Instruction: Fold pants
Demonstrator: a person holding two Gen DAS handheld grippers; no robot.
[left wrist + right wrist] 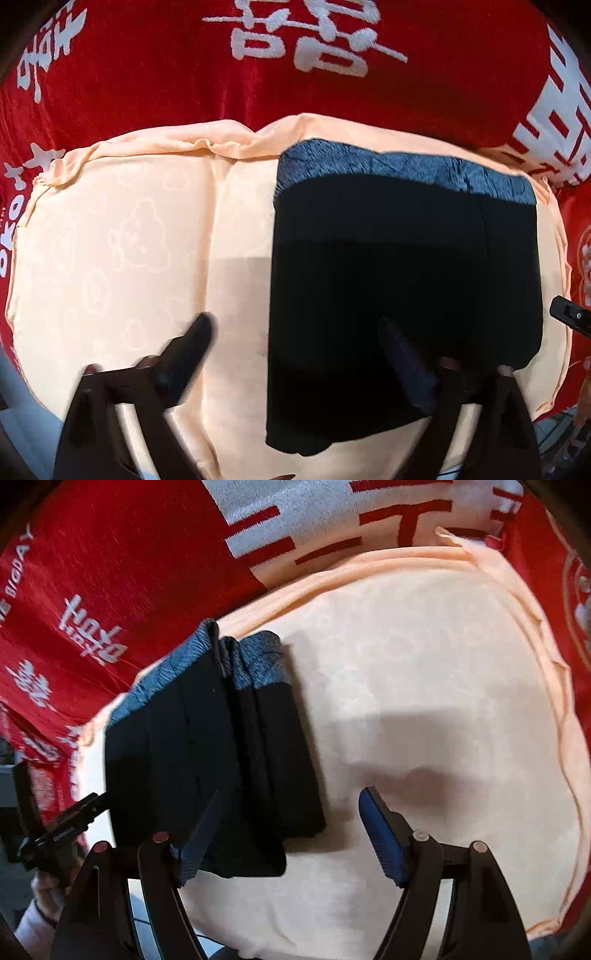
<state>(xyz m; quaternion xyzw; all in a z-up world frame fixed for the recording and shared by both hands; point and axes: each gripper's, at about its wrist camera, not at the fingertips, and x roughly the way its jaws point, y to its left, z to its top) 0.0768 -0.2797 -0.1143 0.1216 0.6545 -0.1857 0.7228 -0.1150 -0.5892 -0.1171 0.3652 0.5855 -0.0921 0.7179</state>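
Folded black pants [402, 280] squared on a peach cushion [140, 240], left gripper [299, 354] and right gripper [291, 830] spread wide, empty, apparently released after folding.

Peach cushion [129, 229] with faint cloud pattern lying on red blanket [147, 81] bearing white characters

Folded black pants [399, 266] on cushion [129, 240]
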